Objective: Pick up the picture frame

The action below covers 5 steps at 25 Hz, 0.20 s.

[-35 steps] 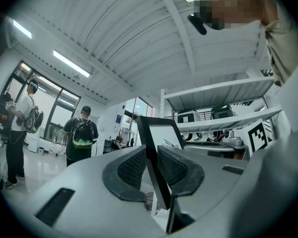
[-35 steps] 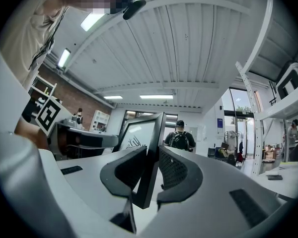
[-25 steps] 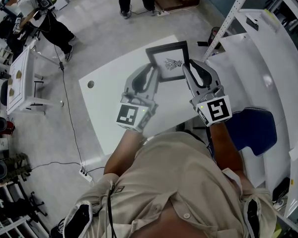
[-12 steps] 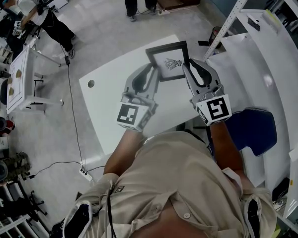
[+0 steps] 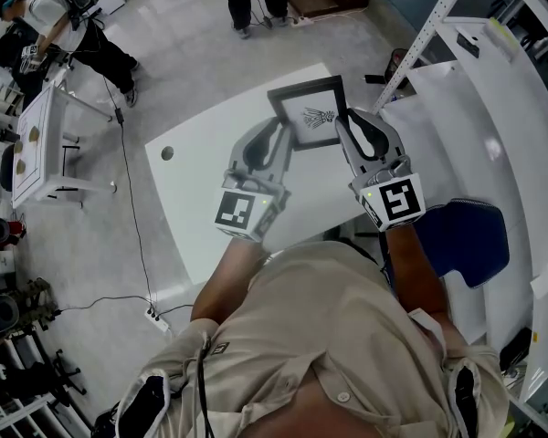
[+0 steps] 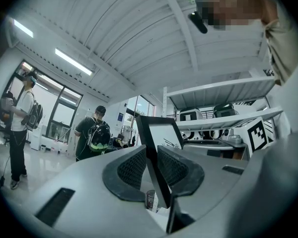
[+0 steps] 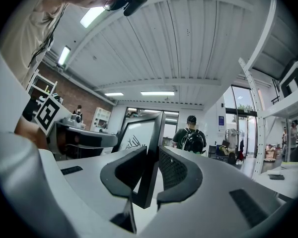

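A black picture frame (image 5: 309,112) with a white print of a small dark drawing is held over the far right part of the white table (image 5: 210,167). My left gripper (image 5: 279,142) is shut on its left edge and my right gripper (image 5: 348,122) on its right edge. In the left gripper view the frame (image 6: 156,148) stands edge-on between the dark ribbed pads of the left gripper (image 6: 151,168). Seen from the right gripper view, the frame (image 7: 148,155) rises the same way between the pads of the right gripper (image 7: 150,171). Both cameras look up at the ceiling.
The table has a round hole (image 5: 167,154) near its left end. White metal shelving (image 5: 493,89) stands close on the right, a blue chair (image 5: 466,237) beside me. Two people (image 5: 73,26) stand on the floor beyond, next to a small white table (image 5: 38,144). A cable (image 5: 132,226) runs across the floor.
Both grippers and the frame have kept their place. Only the people in the background have shifted a little.
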Tool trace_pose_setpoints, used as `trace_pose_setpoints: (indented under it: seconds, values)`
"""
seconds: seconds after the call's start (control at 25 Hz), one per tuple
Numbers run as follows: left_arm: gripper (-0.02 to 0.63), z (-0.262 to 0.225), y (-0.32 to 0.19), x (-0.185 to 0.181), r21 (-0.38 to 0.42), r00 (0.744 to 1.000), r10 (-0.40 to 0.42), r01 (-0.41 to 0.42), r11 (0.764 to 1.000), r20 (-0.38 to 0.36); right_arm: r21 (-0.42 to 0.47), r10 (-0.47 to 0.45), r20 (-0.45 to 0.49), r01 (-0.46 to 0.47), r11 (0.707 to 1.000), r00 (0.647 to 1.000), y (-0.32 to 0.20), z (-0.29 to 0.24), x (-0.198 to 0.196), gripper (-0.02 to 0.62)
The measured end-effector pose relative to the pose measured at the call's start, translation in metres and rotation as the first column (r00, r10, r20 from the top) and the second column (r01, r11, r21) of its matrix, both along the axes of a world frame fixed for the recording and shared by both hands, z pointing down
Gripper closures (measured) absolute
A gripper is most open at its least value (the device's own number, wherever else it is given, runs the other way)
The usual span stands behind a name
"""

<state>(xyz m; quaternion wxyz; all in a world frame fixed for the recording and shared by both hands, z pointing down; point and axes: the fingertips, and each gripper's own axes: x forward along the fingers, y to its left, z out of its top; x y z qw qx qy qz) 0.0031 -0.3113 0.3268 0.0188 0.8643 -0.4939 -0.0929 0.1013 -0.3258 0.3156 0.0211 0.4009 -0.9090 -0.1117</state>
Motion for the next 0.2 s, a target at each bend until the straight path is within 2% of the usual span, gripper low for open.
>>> trace_pose_setpoints:
  seconds: [0.2]
  values:
    - [0.537, -0.0029, -0.0004, 0.0004, 0.003, 1.0, 0.008, -0.008, 1.0, -0.009, -0.002, 0.0, -0.004, 0.0, 1.0, 1.0, -0.001, 0.0009, -0.0018, 0.512]
